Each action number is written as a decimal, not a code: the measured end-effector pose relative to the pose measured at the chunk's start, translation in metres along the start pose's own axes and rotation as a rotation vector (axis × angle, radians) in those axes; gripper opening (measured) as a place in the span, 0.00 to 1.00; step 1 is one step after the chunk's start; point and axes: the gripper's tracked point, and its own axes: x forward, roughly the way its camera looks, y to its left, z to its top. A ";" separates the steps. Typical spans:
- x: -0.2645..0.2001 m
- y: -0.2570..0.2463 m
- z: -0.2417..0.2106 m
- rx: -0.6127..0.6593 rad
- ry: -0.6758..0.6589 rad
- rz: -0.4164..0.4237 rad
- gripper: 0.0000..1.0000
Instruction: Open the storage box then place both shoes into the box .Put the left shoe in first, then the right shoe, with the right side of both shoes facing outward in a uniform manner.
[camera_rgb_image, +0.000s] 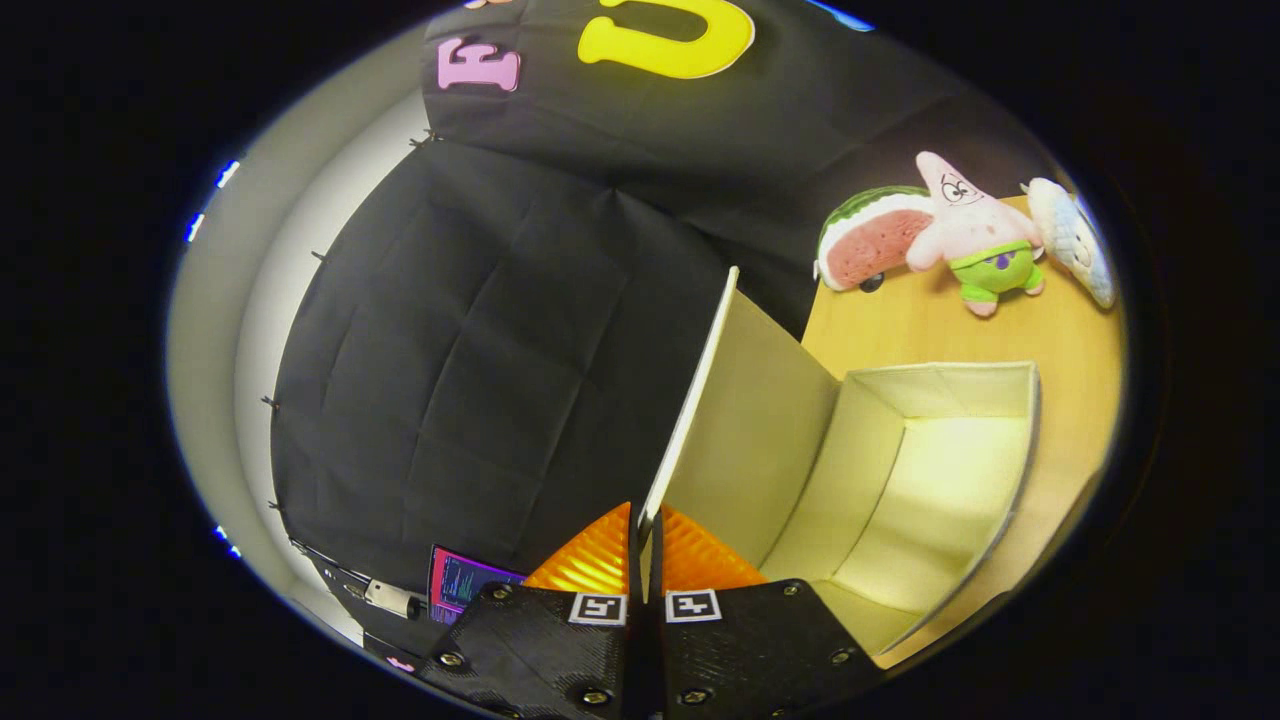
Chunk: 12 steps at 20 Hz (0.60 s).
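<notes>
Black cloth wall behind, wood table (930, 330) w/ box (930, 480) on it. Gripper (645, 545) fingers pinched tight on thin edge of raised lid (745, 430), lid standing up off box's side. Box open, inside bare, rim all free. Beyond box: plush toys (960, 235) at table's far edge, well apart from it.

No readable words, brand names or numbers appear on any object here. Two small square black-and-white coded markers (597, 608) sit on the gripper's (641, 545) body behind its jaws, carrying a block pattern, not text. The small lit screen (458, 582) is too blurred to make out.
</notes>
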 end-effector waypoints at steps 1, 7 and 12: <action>0.013 0.005 -0.001 -0.002 0.012 0.002 0.00; 0.087 0.016 -0.011 -0.019 0.083 -0.014 0.00; 0.148 0.002 -0.031 0.003 0.124 -0.066 0.00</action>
